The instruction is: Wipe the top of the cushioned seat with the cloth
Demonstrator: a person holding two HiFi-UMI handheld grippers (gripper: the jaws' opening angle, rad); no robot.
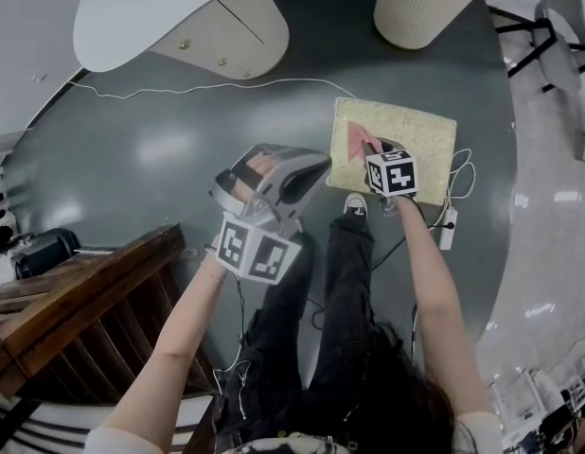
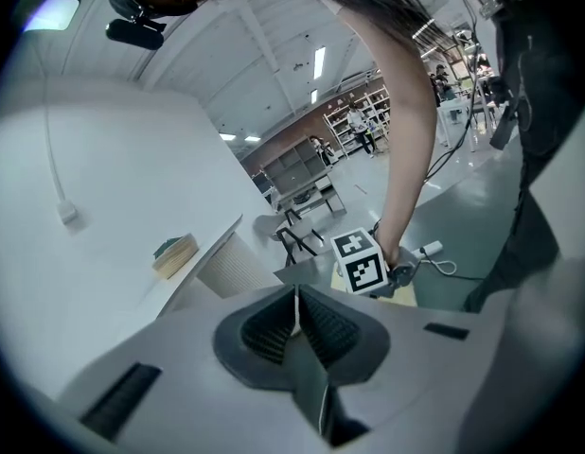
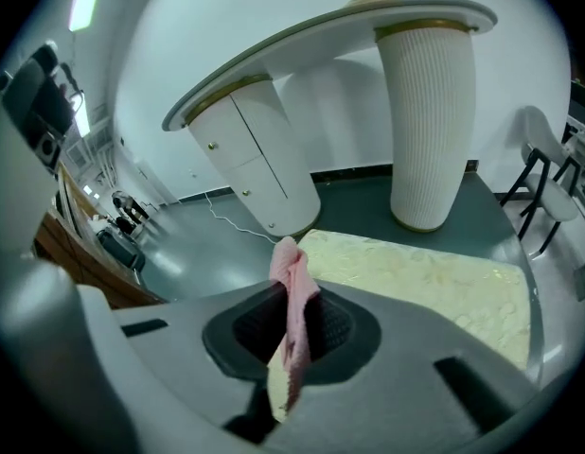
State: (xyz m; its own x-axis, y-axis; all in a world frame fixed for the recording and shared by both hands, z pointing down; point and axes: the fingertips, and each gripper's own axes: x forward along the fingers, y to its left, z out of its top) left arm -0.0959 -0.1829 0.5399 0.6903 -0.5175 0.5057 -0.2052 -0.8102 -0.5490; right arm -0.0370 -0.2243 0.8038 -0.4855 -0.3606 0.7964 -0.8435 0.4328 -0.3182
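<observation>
The cushioned seat (image 1: pixel 406 140) is a pale yellow square pad on the dark green floor; it also fills the lower right of the right gripper view (image 3: pixel 434 277). My right gripper (image 1: pixel 373 151) hovers over the seat's near left part, shut on a pink cloth (image 1: pixel 359 138) that sticks up between its jaws (image 3: pixel 292 296). My left gripper (image 1: pixel 307 173) is held up left of the seat, away from it, its jaws closed together with nothing between them (image 2: pixel 297 322).
A white curved table (image 1: pixel 179 8) with a ribbed round pedestal (image 1: pixel 425 3) and a cabinet base (image 1: pixel 226 36) stands beyond the seat. A power strip with cables (image 1: pixel 449 227) lies right of it. Wooden furniture (image 1: pixel 75 310) is at my left. Black chairs (image 1: pixel 548 41) stand at right.
</observation>
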